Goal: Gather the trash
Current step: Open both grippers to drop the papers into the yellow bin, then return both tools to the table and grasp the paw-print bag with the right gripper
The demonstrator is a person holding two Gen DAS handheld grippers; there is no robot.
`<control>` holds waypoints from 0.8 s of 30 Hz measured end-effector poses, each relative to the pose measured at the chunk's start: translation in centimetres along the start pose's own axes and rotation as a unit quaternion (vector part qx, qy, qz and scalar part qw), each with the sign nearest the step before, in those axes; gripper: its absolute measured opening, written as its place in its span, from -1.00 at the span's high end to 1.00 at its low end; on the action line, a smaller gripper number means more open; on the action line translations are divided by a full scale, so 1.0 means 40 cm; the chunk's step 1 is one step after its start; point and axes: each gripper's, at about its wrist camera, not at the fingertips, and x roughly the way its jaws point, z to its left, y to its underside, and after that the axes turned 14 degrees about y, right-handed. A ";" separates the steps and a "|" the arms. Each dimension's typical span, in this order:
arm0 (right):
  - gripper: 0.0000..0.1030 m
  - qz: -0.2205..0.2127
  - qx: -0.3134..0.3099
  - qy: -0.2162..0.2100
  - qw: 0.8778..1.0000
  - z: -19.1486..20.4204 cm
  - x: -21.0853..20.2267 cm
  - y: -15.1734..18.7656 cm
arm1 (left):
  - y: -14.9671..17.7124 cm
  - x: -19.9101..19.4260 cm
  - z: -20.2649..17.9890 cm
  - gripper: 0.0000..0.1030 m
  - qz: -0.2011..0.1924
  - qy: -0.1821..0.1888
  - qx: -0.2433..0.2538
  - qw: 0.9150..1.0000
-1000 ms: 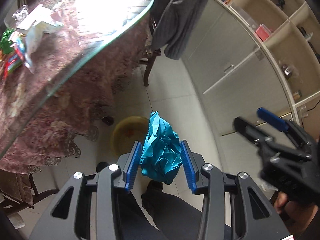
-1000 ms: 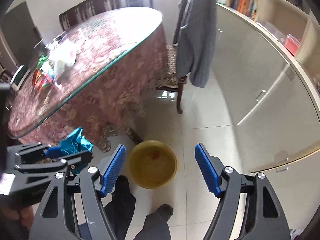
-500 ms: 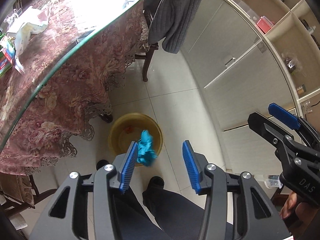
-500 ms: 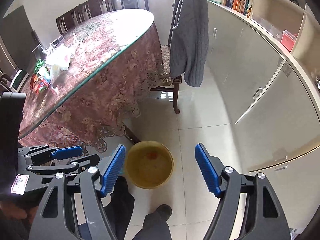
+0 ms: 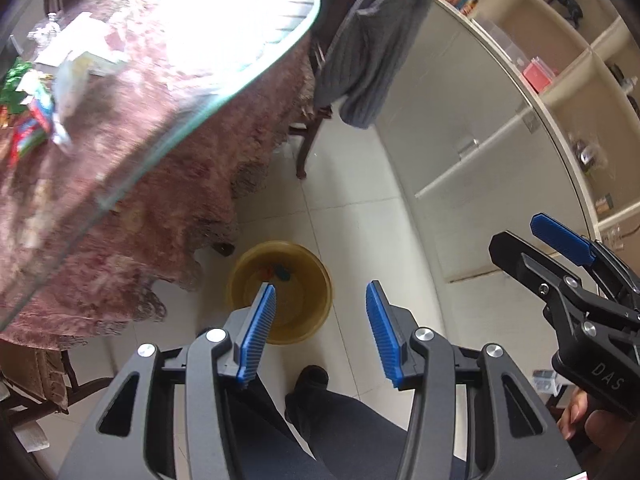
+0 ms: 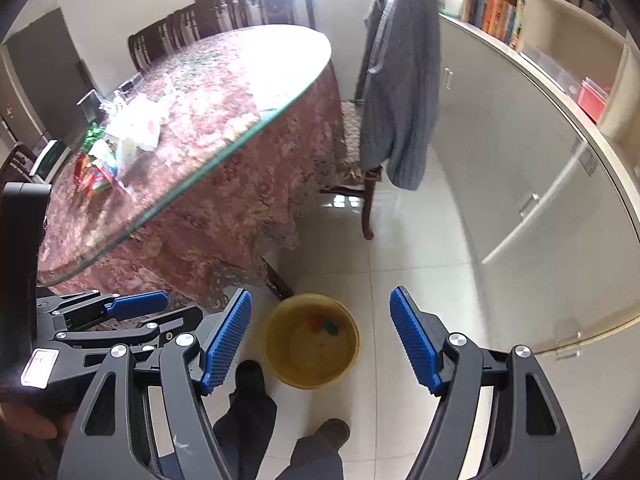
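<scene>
Left gripper [image 5: 320, 328] hung right over the round yellow plastic bin [image 5: 280, 296] on the floor so stuff drops straight in. Its jaws had just been opening, nothing between them. The crumpled teal paper wad [image 6: 330, 326] sat in the bin bottom, too small to tell any long axis. Right gripper [image 6: 320, 340] was wide open and empty too.

Yellow bin [image 6: 310, 342] holds teal paper [image 6: 331, 326] and an orange scrap. The counter [image 6: 224, 216] wears a maroon floral cloth (lace-edged). Grey knitted sweater [image 6: 404, 96], pale floor tiles [image 6: 420, 264], blue ribbed gripper pads [image 5: 258, 334].
</scene>
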 end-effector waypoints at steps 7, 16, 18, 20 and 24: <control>-0.37 -0.042 -0.032 -0.039 0.998 0.134 -0.046 -0.114 | -0.046 -0.178 0.092 -0.34 -0.081 -0.026 -0.041 0.996; -0.45 -0.098 -0.082 -0.110 0.986 0.372 -0.102 -0.271 | -0.094 -0.434 0.270 -0.70 -0.186 -0.078 -0.089 0.975; -0.55 -0.103 -0.092 -0.119 0.983 0.433 -0.102 -0.300 | -0.101 -0.470 0.316 -0.72 -0.198 -0.090 -0.099 0.971; -0.72 -0.111 -0.097 -0.120 0.982 0.482 -0.100 -0.328 | -0.105 -0.503 0.365 -0.75 -0.209 -0.099 -0.113 0.966; -0.85 -0.113 -0.110 -0.113 0.981 0.576 -0.054 -0.385 | -0.117 -0.537 0.460 -0.81 -0.222 -0.109 -0.138 0.959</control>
